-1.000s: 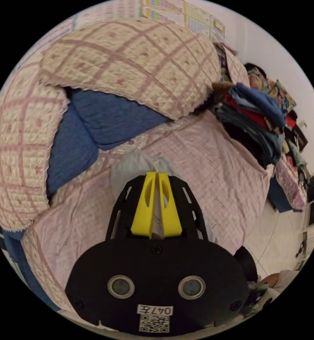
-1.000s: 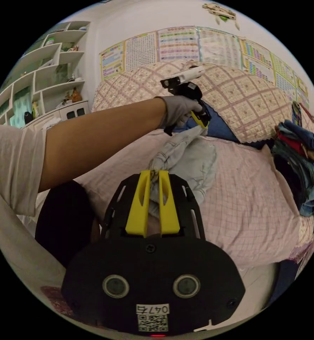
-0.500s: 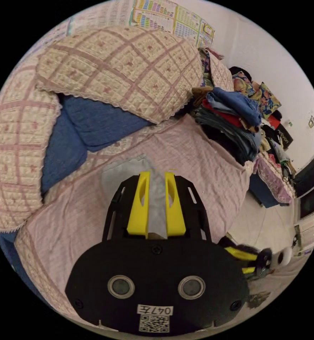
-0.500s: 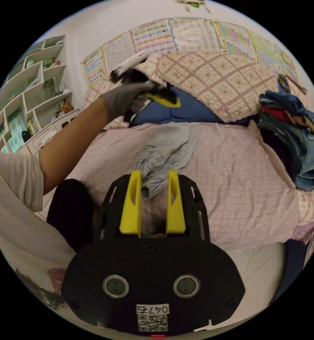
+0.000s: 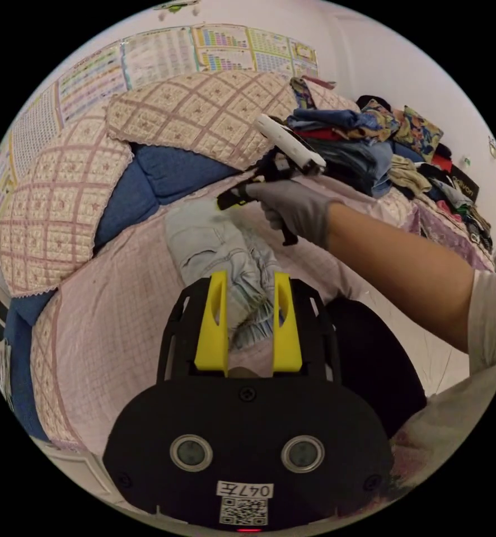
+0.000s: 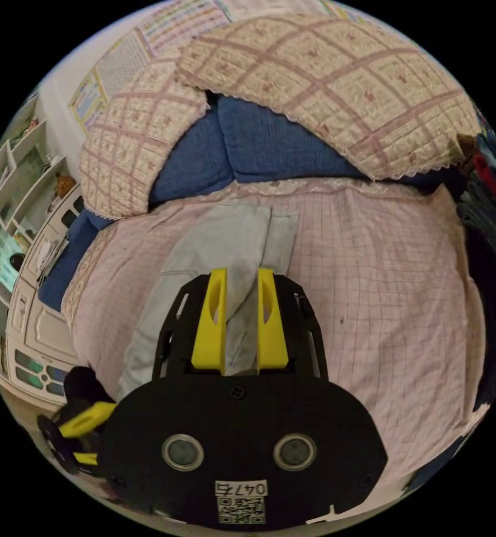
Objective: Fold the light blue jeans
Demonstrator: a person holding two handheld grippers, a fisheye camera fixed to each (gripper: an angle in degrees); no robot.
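The light blue jeans (image 5: 214,246) lie lengthwise on the pink checked bed sheet (image 5: 113,313), seen flatter in the right gripper view (image 6: 203,251). My left gripper (image 5: 251,274) is open above their near, rumpled end, with nothing pressed between the jaws. A gloved hand (image 5: 295,204) holds my right gripper (image 5: 231,198) at the jeans' far end, by the cushions. In its own view the right gripper (image 6: 242,271) has its jaws partly narrowed, with a fold of the jeans lying between them. The left gripper (image 6: 83,419) shows low at the bed's edge.
Quilted checked cushions (image 6: 326,89) and blue cushions (image 6: 270,145) line the far side of the bed. A heap of mixed clothes (image 5: 371,140) sits at one end. Shelves and cabinets (image 6: 29,224) stand past the other end. Charts (image 5: 158,50) hang on the wall.
Both grippers have let go of the bunched jeans, which now lie spread on the sheet. The right gripper has gone to the far end and narrowed; the left has drawn back, open.
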